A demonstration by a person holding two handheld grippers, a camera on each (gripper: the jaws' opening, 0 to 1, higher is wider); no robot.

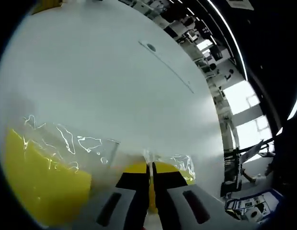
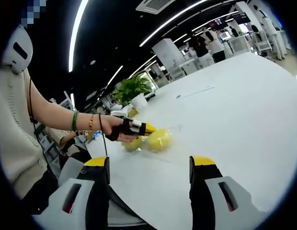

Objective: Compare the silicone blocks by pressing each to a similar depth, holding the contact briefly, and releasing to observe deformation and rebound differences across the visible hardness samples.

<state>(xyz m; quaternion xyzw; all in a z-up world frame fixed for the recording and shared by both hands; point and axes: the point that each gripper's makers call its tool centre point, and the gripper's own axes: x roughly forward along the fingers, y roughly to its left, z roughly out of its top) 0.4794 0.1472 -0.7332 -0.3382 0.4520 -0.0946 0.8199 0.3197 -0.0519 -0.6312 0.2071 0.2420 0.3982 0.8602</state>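
On the white table (image 2: 244, 96), two yellow silicone blocks (image 2: 151, 140) in clear wrapping are seen lying well beyond the right gripper (image 2: 151, 191), whose jaws are spread wide and empty. At the blocks, the left gripper (image 1: 151, 184) is held with its jaws nearly closed, pressed against a wrapped yellow block (image 1: 40, 184). One pressing contact is judged under way; release and the comparison with the other sample appear to remain.

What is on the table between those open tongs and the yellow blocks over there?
Nothing. In the right gripper view, bare white table runs from the open right tongs to the yellow blocks, which lie in clear wrap at the left tongs.
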